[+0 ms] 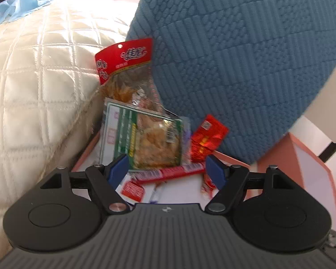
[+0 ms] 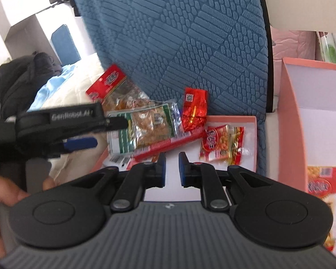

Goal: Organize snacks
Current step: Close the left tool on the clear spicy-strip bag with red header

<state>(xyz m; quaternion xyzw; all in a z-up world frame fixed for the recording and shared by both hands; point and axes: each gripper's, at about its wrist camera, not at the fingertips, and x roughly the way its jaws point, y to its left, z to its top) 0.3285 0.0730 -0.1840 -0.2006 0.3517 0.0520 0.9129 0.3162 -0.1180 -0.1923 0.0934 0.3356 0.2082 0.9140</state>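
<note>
Noted: left gripper (image 1: 166, 168) spread wide, empty, nearer arm, directly before green-bordered snack packet (image 1: 145, 139) propped in pink tray (image 2: 253, 121) over red sausage stick (image 1: 170, 172) lying crosswise; right gripper (image 2: 172, 168) narrow, empty.

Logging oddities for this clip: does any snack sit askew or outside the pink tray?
Yes. The red-topped packet stands propped between the cream cushion and the blue cushion, seemingly beyond the pink tray. The green-bordered packet leans tilted against it, and a small red packet rests against the blue cushion.
</note>
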